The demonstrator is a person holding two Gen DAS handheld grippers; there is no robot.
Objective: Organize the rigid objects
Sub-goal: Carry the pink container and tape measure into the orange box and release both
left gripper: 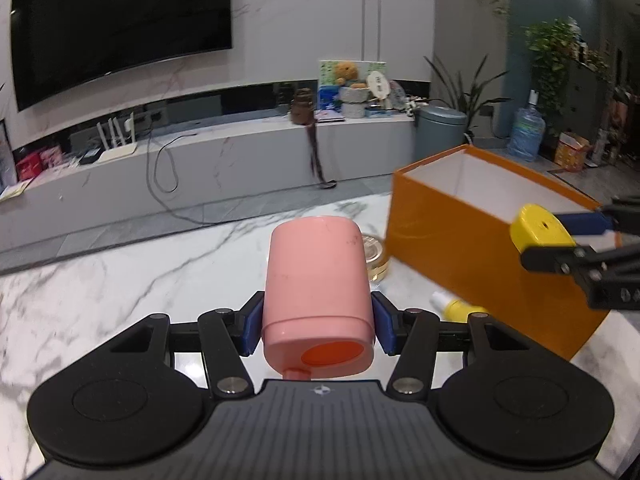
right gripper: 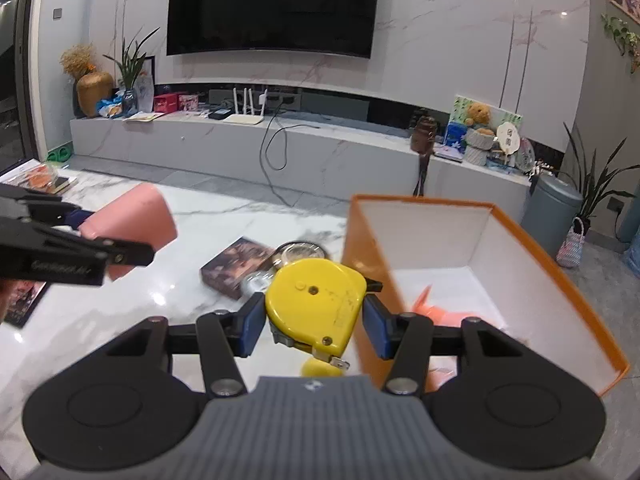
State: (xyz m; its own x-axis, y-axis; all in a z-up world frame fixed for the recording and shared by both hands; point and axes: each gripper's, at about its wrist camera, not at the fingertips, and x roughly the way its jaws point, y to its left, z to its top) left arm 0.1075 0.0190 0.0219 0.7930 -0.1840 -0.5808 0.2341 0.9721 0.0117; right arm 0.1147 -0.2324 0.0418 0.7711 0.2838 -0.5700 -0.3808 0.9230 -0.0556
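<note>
1. The left gripper [left gripper: 318, 326] is clamped on a pink plastic cylindrical container [left gripper: 318, 280]; its blue pads [left gripper: 251, 330] press against both sides near the base end, which shows an orange-red round recess. The container is held clear above the white marble-patterned tabletop [left gripper: 120, 280].
2. The right gripper [right gripper: 314, 328] is clamped on a yellow plastic tape measure [right gripper: 316, 304]; blue pads [right gripper: 252, 328] bear on its left and right edges. The metal tape tip shows at the lower edge of the casing.
3. The tape measure is held at the near left wall of the open orange cardboard box with white interior [right gripper: 540, 264], over the table rather than inside the box.
4. Inside the box, a pink-orange object [right gripper: 436, 312] lies on the white floor; its form cannot be made out.
5. On the table beside the box: a round gold-rimmed tin [left gripper: 376, 258], touching or just short of the box wall, which one cannot be told; a small yellow bottle with a white cap [left gripper: 458, 306], lying on its side against the box base.
6. In the right wrist view, a dark brown rectangular box [right gripper: 236, 266] lies flat on the table, left of the tin.
7. Both grippers appear in each other's view, well apart, the left one to the left of the box.
8. Background: a wall-mounted black television [right gripper: 272, 4] above a long grey marble-patterned console [right gripper: 240, 148].
</note>
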